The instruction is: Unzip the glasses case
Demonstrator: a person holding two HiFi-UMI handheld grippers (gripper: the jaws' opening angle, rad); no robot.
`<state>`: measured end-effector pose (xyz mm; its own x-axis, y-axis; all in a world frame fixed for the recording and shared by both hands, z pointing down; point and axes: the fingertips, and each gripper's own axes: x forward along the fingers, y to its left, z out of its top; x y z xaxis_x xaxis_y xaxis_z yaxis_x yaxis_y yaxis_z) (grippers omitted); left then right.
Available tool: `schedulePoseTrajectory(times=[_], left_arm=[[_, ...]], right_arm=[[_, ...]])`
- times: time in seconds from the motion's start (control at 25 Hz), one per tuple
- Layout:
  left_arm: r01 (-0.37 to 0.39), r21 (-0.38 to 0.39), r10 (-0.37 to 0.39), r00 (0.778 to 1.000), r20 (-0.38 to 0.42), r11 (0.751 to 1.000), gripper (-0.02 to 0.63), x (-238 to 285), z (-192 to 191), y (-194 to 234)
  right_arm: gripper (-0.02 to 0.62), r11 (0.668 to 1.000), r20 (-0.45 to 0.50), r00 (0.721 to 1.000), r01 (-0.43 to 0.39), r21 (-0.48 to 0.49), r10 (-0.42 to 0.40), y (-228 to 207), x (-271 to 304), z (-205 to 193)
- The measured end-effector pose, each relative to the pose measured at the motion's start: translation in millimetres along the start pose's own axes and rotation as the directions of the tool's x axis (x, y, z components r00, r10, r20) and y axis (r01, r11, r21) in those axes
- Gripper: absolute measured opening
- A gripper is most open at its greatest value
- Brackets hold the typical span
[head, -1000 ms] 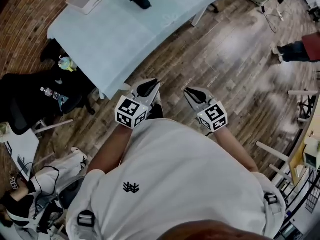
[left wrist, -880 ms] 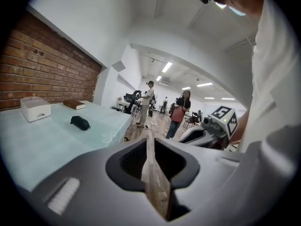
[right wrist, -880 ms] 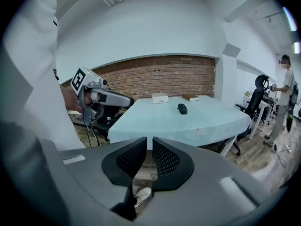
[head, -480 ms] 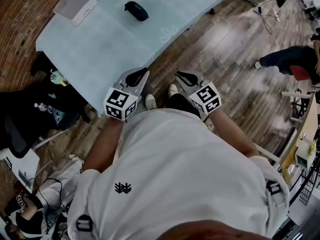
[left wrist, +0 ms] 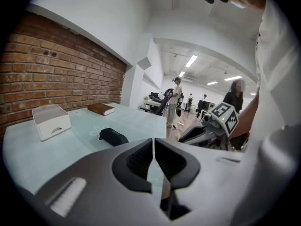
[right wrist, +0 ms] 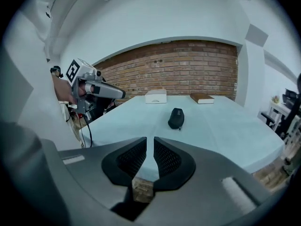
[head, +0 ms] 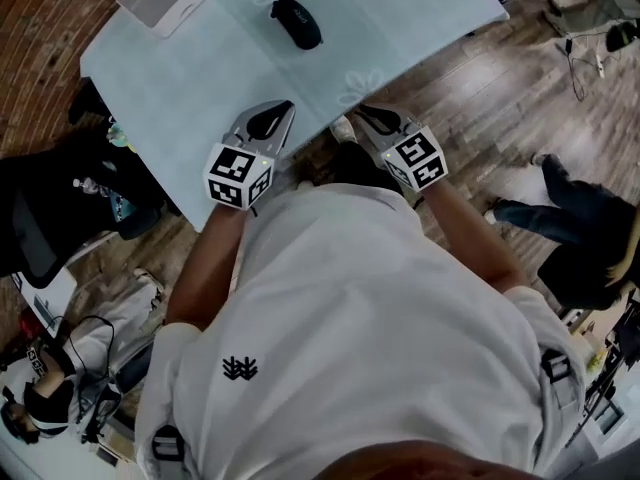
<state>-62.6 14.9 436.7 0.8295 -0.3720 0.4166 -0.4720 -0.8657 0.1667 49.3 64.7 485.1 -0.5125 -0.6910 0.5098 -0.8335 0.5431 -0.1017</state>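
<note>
Left tool [head: 283, 110], right tool [head: 362, 114]: jaws nearly together, empty | glasses case [head: 297, 22] ahead on table [head: 200, 68], apart

Showing as a small dark glasses case [head: 297, 22] [left wrist: 113, 136] [right wrist: 176, 118], oblong with rounded ends. Lying flat on the pale blue table [head: 200, 78], toward its middle, well back from the near edge, angled slantwise in the head view. Seemingly staying zipped shut, though too small to confirm.
</note>
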Motion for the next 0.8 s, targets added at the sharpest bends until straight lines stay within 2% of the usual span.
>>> schedulePoseTrajectory(times=[0.2,0.4,0.6,0.8], left_arm=[[-0.091,-0.020,0.090,0.994,-0.055,0.996,0.058,55.6,15.8,45.1],[-0.192,-0.036,0.186,0.974,-0.132,0.981,0.058,91.6,21.6,81.9],[-0.234,-0.028,0.226,0.958,-0.177,0.972,0.058,121.7,42.2,107.8],[-0.242,0.001,0.235,0.942,-0.240,0.970,0.058,155.9,34.1,128.8]], right_arm=[[0.038,0.991,-0.057,0.992,-0.118,-0.056,0.115,-63.0,54.0,7.7],[0.038,0.965,-0.128,0.963,-0.248,-0.091,0.235,-93.1,105.0,5.0],[0.038,0.944,-0.186,0.941,-0.308,-0.123,0.283,-111.7,130.4,16.6],[0.038,0.926,-0.215,0.926,-0.345,-0.155,0.310,-121.2,156.5,12.0]])
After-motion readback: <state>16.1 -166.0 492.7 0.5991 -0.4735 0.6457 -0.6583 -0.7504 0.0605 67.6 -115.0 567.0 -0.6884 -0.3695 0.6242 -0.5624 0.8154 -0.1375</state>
